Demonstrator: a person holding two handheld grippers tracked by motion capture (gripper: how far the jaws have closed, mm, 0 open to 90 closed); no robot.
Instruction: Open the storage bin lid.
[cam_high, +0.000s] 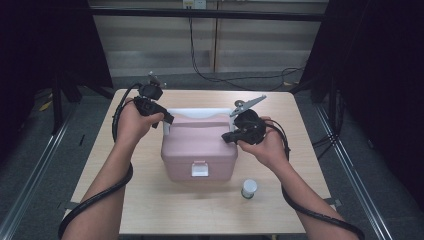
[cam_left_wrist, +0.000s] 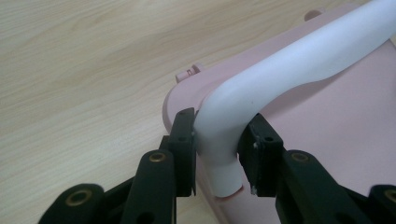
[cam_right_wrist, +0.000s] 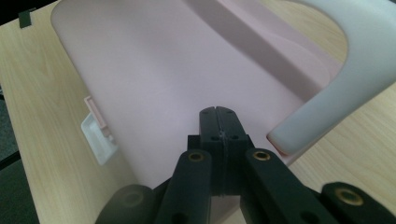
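Centrally, closed pink box (cam_high: 199, 147), white handle (cam_left_wrist: 299, 65) gripped, latch (cam_high: 199, 169) shut

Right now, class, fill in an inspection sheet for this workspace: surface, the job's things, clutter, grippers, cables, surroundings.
Surface: light wooden table, bare at the front.
Job's things: pink box, lid down, white latch facing the person; white handle at its rear.
Clutter: small white-capped jar right of the box.
Grippers: left gripper jaws closed on the handle's end; right gripper jaws shut, empty, over the lid.
Cables: black cable trails from each gripper; more on the floor behind.
Surroundings: dark curtains, pale back wall.
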